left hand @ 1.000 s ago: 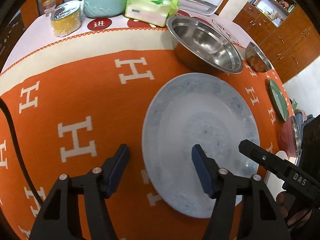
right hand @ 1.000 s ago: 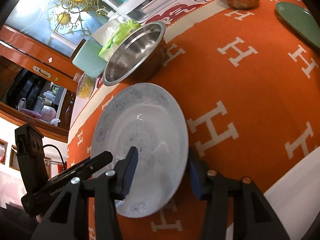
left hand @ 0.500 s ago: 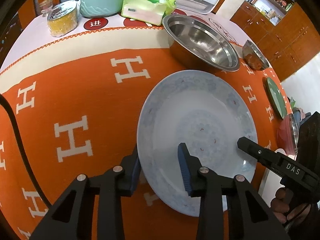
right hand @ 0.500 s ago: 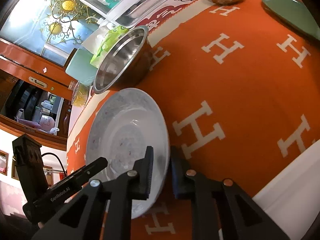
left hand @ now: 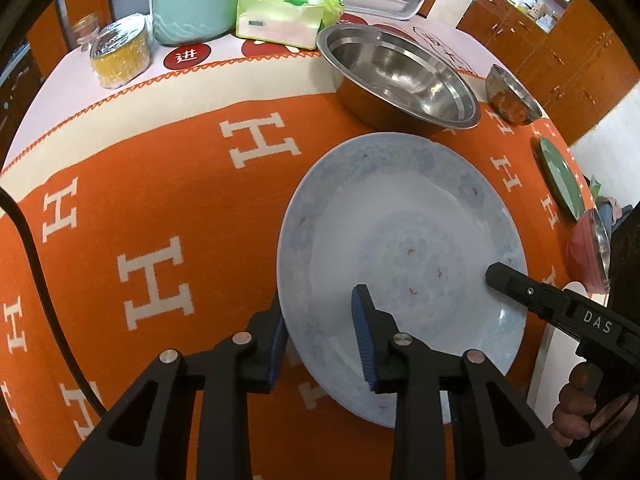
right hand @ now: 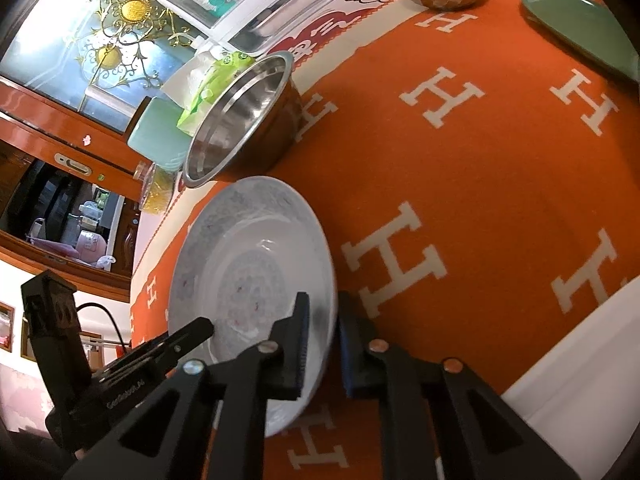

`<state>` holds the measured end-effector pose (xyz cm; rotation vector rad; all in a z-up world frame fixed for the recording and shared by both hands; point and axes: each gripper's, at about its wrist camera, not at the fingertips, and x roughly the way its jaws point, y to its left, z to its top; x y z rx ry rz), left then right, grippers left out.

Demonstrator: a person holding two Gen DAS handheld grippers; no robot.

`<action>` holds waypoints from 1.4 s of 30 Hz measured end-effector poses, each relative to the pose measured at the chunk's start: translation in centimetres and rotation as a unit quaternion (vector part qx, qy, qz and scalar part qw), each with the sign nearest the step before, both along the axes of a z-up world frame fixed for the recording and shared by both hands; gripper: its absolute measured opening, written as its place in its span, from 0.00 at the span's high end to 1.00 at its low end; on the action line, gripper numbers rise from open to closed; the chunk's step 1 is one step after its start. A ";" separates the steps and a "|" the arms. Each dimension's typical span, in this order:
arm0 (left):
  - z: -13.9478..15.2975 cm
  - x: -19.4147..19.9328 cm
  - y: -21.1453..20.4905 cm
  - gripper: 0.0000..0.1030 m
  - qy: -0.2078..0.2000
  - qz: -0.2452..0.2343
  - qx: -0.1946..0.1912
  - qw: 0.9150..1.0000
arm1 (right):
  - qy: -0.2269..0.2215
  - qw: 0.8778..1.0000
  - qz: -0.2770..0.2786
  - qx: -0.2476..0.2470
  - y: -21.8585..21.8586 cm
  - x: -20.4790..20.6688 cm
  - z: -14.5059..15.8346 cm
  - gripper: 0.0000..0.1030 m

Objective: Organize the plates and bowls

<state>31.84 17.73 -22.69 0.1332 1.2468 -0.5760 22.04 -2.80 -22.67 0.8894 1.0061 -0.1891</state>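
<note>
On the orange cloth (left hand: 168, 184), nearest, the pale blue plate (left hand: 400, 240) is gripped at opposite rims; its near-left rim is pinched by the left gripper (left hand: 320, 336), whose jaws have just been closing, its right rim by the clenched right gripper (right hand: 324, 340); farther off stands a large steel bowl (left hand: 400, 76).

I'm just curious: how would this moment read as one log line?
left gripper: closing on plate rim | right gripper: shut on plate rim | plate: on tablecloth
</note>
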 end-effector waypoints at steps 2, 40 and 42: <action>0.0 0.1 0.2 0.77 0.006 -0.001 -0.001 1.000 | 0.003 1.000 -0.001 0.001 -0.1 0.0 0.0 0.92; 10.1 -12.0 2.2 0.79 -0.070 -0.082 -0.025 0.994 | -0.071 0.992 0.041 -0.098 2.5 -10.9 8.9 0.90; 10.6 -12.9 2.1 0.79 -0.074 -0.085 -0.028 0.993 | -0.078 0.991 0.040 -0.106 2.5 -12.0 9.4 0.90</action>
